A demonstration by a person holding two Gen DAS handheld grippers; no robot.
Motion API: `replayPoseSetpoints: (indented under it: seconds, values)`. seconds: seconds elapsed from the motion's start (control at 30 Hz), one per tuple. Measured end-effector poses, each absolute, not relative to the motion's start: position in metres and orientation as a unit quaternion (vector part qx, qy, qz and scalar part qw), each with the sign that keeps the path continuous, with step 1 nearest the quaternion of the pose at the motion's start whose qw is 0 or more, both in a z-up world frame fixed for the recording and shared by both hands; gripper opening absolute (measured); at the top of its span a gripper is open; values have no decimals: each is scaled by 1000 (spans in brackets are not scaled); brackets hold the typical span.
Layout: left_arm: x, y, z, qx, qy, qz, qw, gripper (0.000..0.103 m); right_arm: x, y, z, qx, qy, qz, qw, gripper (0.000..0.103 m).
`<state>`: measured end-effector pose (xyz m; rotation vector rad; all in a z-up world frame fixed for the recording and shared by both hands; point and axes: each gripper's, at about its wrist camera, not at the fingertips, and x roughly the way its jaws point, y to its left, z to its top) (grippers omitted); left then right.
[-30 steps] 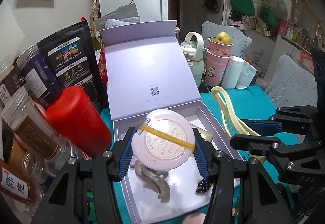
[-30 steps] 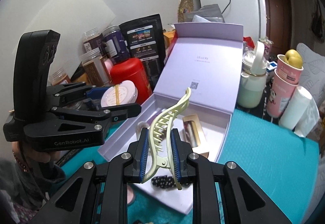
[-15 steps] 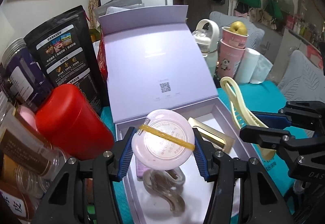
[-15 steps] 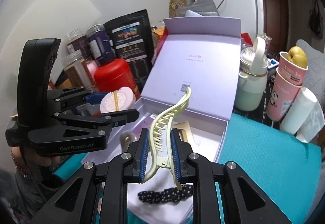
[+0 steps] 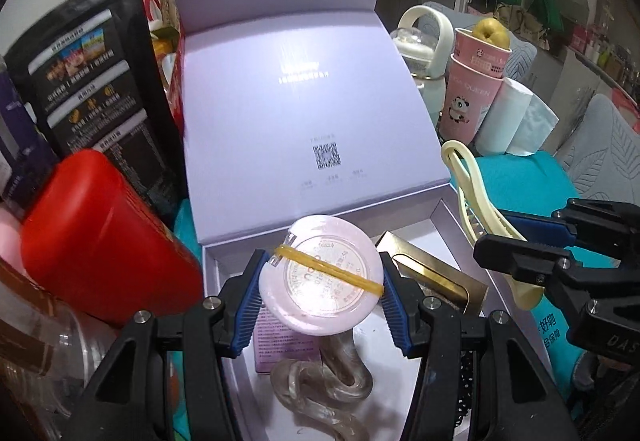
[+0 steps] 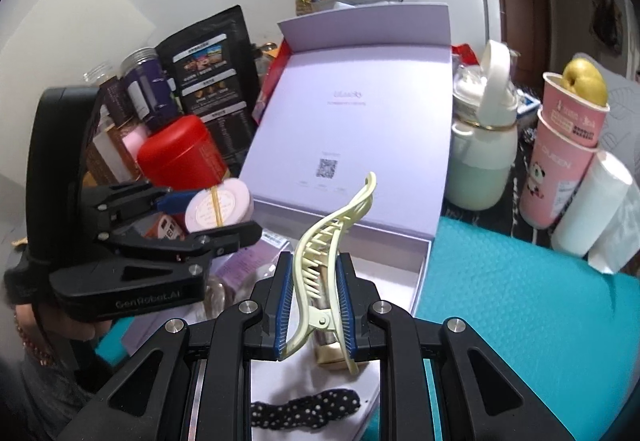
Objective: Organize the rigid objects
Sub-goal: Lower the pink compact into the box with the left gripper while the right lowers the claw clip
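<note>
My left gripper [image 5: 320,289] is shut on a round pink compact [image 5: 318,275] with a yellow rubber band, held over the open lilac box [image 5: 304,113]; it also shows in the right wrist view [image 6: 218,207]. My right gripper [image 6: 314,305] is shut on a pale yellow hair claw clip [image 6: 326,269], above the box's near right part; the clip also shows in the left wrist view [image 5: 480,209]. Inside the box lie a clear hair clip [image 5: 324,381], a gold case [image 5: 432,277], a lilac carton [image 5: 280,337] and a black dotted hair tie [image 6: 308,407].
A red canister [image 5: 100,241], jars and a black pouch [image 5: 92,73] crowd the box's left side. A white-green kettle [image 6: 480,149], pink cups with a pear [image 6: 568,145] and a white roll [image 6: 592,205] stand at the right on the teal cloth [image 6: 520,301].
Both grippers have moved forward over the box, holding their objects. The box and its lid loom larger, and the gold case and clear clip lie closer beneath the fingers.
</note>
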<state>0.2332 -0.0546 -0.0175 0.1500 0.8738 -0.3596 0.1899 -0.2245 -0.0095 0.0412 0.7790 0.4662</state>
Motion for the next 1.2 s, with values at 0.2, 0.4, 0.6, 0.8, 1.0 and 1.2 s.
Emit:
replayPoseSetpoints:
  seconds: [0.2, 0.4, 0.6, 0.8, 1.0, 1.2]
  values:
    - [242, -57, -30, 59, 431, -182, 882, 53, 198, -228, -24, 15, 398, 217, 891, 21]
    - [252, -64, -49, 58, 455, -190, 868, 53, 206, -230, -41, -6, 415, 190, 890, 21]
    - [252, -70, -65, 67, 477, -196, 854, 53, 210, -231, -52, -5, 420, 193, 887, 21]
    - [258, -67, -74, 52, 498, -186, 845, 53, 205, -223, -54, -30, 400, 205, 893, 21]
    - [259, -70, -76, 61, 504, -178, 843, 53, 206, -225, -55, -10, 402, 217, 890, 22]
    - [262, -74, -79, 70, 509, -164, 842, 53, 209, -222, -62, -5, 414, 215, 885, 25]
